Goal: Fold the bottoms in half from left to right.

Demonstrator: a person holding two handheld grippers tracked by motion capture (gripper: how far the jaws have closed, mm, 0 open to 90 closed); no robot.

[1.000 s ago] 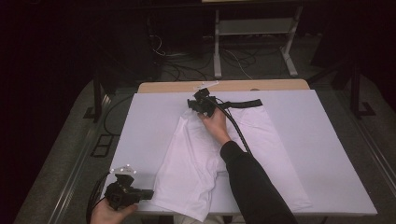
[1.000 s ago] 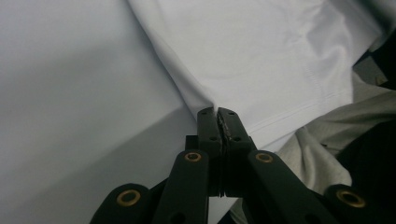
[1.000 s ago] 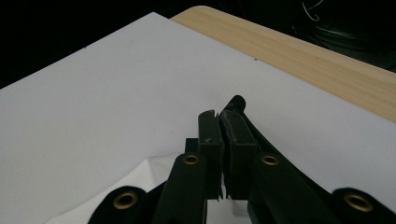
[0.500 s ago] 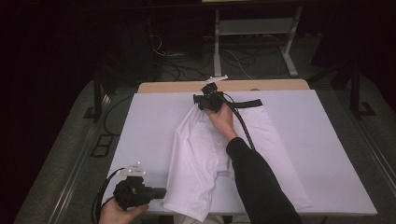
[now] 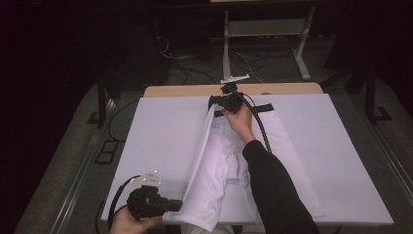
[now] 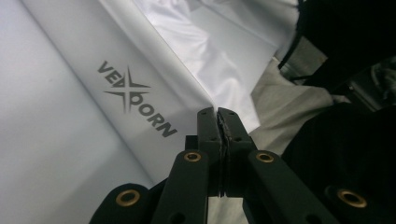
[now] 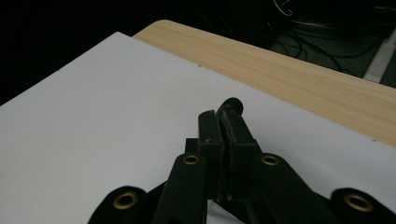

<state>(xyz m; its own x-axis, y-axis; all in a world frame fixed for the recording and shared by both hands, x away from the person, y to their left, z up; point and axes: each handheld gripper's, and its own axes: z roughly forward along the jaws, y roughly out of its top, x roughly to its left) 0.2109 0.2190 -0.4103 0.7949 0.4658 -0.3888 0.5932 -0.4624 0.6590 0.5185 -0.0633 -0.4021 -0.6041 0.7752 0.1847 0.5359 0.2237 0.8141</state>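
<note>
From above, my left tongs (image 5: 178, 204) pinch the cloth (image 5: 214, 165) at the table's (image 5: 160, 126) near edge, my right tongs (image 5: 215, 106) its far end; bare table lies either side. In the left gripper view the jaws clamp white fabric. In the right gripper view they're shut, the cloth hidden behind them.

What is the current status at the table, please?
Left gripper shut on white garment, near edge. Right gripper shut on its far end. Nothing in the way.
</note>
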